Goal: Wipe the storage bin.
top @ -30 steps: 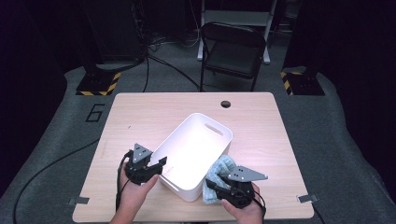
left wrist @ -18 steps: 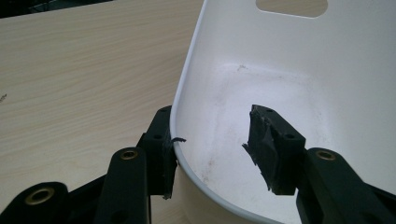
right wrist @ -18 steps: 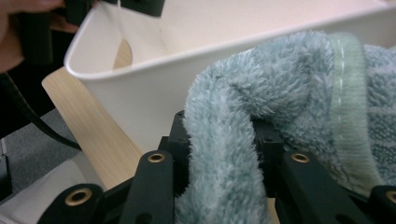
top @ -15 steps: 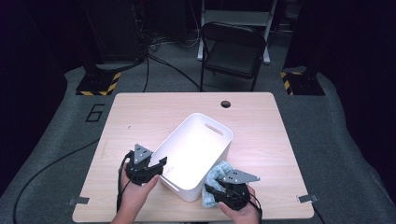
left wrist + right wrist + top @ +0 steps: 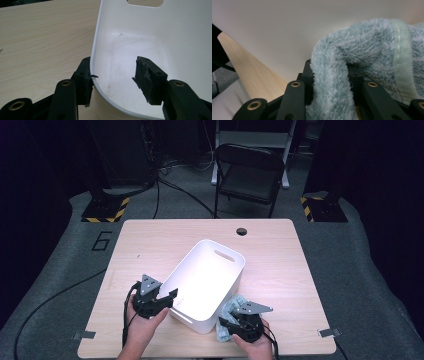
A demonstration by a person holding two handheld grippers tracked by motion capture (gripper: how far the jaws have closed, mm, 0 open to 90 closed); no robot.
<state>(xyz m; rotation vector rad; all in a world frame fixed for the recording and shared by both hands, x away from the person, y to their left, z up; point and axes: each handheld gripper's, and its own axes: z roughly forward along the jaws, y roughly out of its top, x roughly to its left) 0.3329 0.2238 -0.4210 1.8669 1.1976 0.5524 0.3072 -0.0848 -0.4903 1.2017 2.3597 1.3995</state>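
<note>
Light falls from overhead onto the pale wooden table (image 5: 280,245), while the surroundings sink into near black. The white plastic bin (image 5: 210,252) between the two hand-held grippers glares; its inside is washed out in the high view, which looks soft and coarse. In the left gripper view the bin's inner wall ahead of the jaws is evenly bright, with sharp wood grain beside it. In the right gripper view the fluffy pale blue towel (image 5: 362,57) shows crisp fibres, and the black jaws below stay dim.
</note>
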